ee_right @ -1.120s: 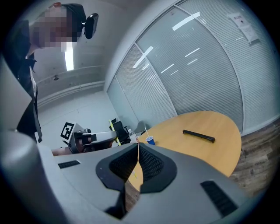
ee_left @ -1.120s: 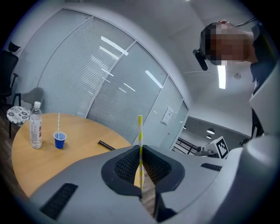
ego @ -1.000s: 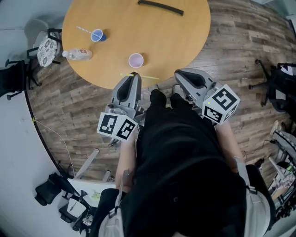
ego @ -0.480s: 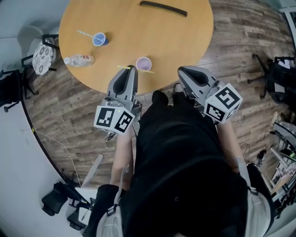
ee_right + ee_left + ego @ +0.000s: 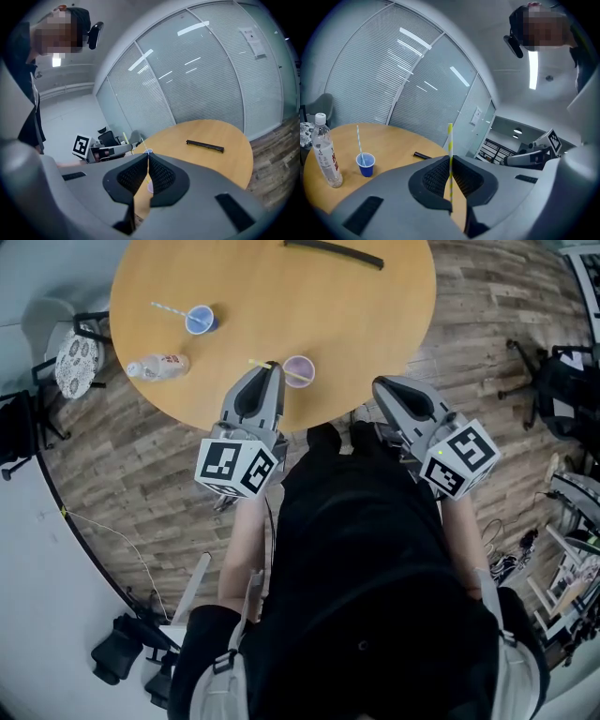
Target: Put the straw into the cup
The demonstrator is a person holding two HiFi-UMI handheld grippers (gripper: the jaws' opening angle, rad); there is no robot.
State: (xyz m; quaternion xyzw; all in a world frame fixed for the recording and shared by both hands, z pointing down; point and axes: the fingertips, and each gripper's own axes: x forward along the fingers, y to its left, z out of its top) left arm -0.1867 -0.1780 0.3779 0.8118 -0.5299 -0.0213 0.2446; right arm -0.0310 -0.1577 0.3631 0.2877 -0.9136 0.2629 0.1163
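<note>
My left gripper [image 5: 272,367] is shut on a yellow-and-white striped straw [image 5: 255,362] near the table's front edge. In the head view the straw lies crosswise, one end reaching over the pale purple cup [image 5: 299,370] just right of the jaws. In the left gripper view the straw [image 5: 450,140] stands upright between the closed jaws of my left gripper [image 5: 450,161]. My right gripper [image 5: 380,383] hovers at the table edge, right of the cup, shut on nothing. In the right gripper view the purple cup [image 5: 149,186] shows just behind the closed tips of my right gripper [image 5: 148,155].
On the round wooden table [image 5: 356,324] stand a blue cup [image 5: 198,320] with a striped straw and a clear plastic bottle [image 5: 157,365], both far left. A black bar [image 5: 333,254] lies at the far side. Chairs stand around the table on the wooden floor.
My left gripper has carried the straw forward from the table's edge to beside the purple cup, and one end now reaches over it. The right gripper has shifted slightly.
</note>
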